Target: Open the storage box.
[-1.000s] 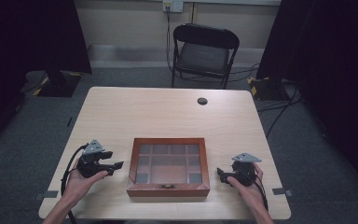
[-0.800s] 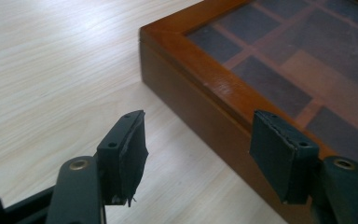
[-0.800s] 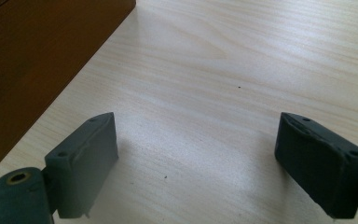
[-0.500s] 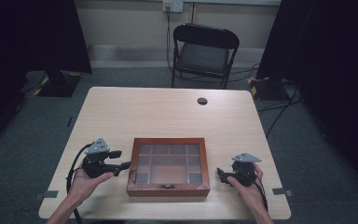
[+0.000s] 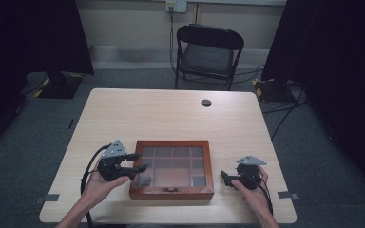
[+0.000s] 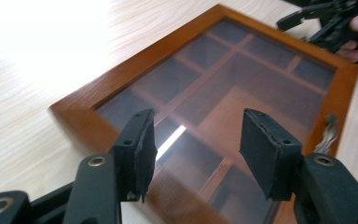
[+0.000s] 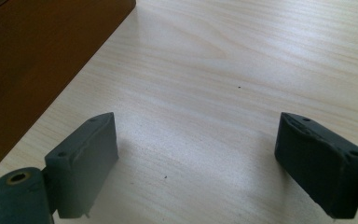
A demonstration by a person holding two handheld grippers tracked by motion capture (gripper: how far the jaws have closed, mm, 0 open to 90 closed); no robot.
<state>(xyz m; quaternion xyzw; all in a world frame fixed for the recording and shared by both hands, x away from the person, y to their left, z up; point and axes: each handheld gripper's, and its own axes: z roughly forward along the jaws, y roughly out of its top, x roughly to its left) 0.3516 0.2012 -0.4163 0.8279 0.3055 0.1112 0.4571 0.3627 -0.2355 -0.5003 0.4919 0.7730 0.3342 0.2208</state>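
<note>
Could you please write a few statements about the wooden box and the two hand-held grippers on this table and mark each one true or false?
1. The wooden display box has its glass lid shut. True.
2. The left hand-held gripper is clamped on the box's frame. False: its jaws stand open over the left part of the lid, holding nothing.
3. The right hand-held gripper is open, with bare table between its jaws. True.
4. A small metal clasp sits on the box's near side. True.
5. The folding chair stands on the person's side of the table. False: it stands beyond the far edge.
6. The round dark grommet lies on the box's lid. False: it sits near the table's far edge, apart from the box.
</note>
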